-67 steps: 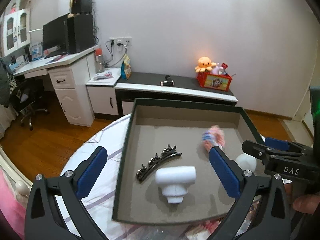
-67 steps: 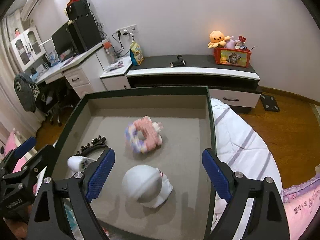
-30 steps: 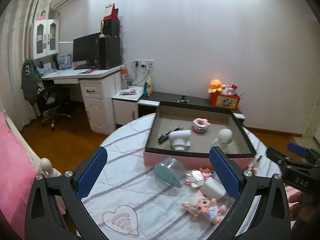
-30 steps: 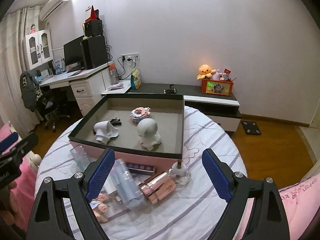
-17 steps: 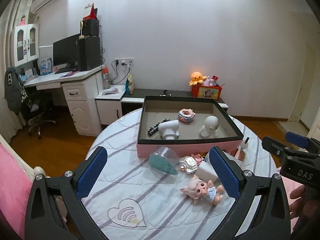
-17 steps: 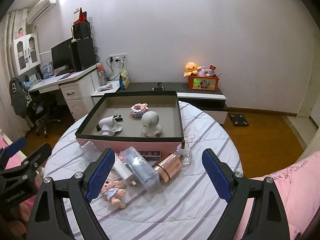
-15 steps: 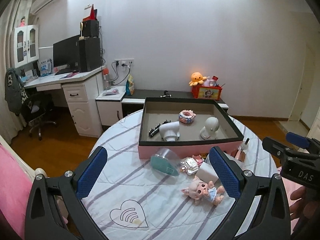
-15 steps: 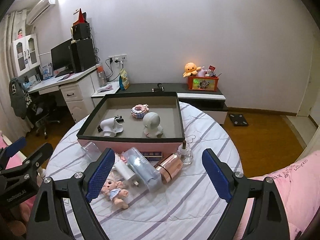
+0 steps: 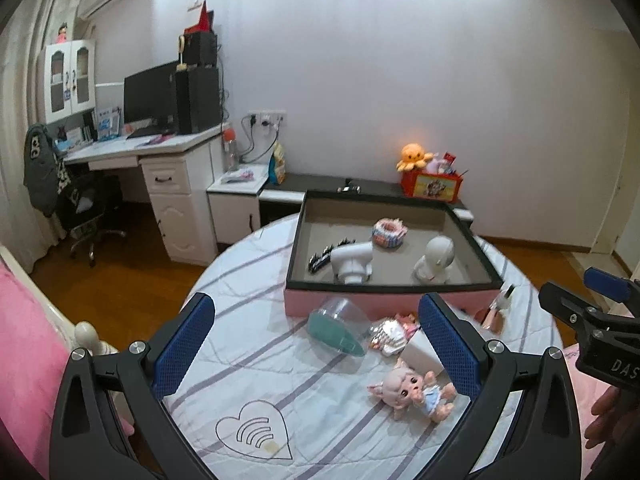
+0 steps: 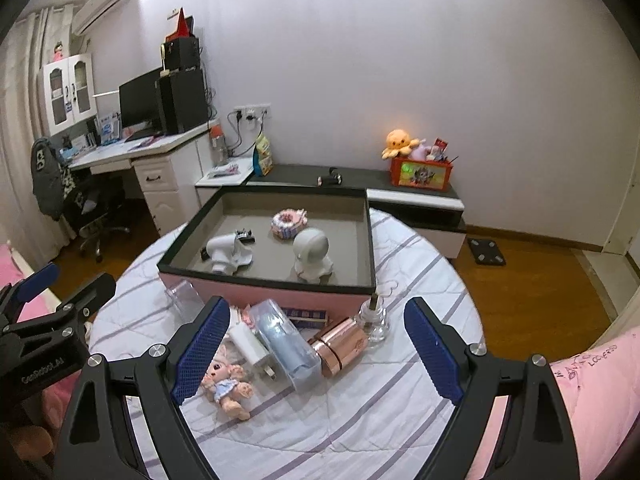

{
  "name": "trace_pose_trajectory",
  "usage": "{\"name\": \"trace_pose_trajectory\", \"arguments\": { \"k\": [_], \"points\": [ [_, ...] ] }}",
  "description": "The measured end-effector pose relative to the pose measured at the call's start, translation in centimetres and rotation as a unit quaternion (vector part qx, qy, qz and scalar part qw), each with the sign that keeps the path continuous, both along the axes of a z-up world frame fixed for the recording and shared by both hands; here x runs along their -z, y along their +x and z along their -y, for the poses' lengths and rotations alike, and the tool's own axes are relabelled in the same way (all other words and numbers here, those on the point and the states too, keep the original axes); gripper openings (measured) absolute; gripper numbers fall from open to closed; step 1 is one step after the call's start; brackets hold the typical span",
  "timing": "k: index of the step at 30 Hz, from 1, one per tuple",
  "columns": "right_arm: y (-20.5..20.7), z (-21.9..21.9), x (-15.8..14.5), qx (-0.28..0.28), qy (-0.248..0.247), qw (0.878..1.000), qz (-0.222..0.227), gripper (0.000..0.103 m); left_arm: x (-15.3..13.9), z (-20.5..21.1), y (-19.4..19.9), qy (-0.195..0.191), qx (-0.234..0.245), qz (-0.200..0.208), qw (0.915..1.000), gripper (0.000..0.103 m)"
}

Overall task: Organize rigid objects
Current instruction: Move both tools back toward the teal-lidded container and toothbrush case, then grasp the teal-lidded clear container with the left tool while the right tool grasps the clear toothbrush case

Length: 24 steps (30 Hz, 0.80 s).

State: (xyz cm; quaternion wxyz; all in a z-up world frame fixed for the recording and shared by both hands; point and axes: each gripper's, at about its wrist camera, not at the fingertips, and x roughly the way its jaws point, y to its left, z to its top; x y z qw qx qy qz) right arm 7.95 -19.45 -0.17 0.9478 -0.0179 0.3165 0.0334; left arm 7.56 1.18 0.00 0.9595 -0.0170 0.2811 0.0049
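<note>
A pink box with a dark rim stands at the far side of the round table. Inside it lie a white dryer-shaped piece, a black hair clip, a pink ring toy and a white round-headed figure. In front of the box lie a teal cup, a doll, a white plug, a clear blue case, a rose-gold cylinder and a small glass bottle. My left gripper and right gripper hang open above these, holding nothing.
The table wears a white striped cloth with a heart drawing at its near edge. Pink bedding lies to the right. A desk with a monitor and a low cabinet stand by the far wall.
Both grippers have drawn back from over the box to the near side of the table, and the loose items have come into view. Over the last half second the views barely shift.
</note>
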Motion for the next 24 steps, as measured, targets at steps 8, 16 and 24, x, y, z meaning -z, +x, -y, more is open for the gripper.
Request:
{"name": "trace_pose_trajectory", "arguments": {
  "k": [8, 16, 24],
  "points": [
    [2.7, 0.5, 3.5, -0.021, 0.021, 0.998, -0.052, 0.090, 3.2, 0.5, 2.5, 0.010, 0.003, -0.040, 0.9992, 0.103],
    [5.3, 0.3, 6.7, -0.050, 0.034, 0.993, -0.103, 0.090, 7.2, 0.5, 5.6, 0.008, 0.010, -0.089, 0.9959, 0.103],
    [7.3, -0.6, 8.4, -0.084, 0.024, 0.988, -0.129, 0.075, 9.7, 0.4, 8.4, -0.004, 0.019, -0.118, 0.9929, 0.103]
  ]
}}
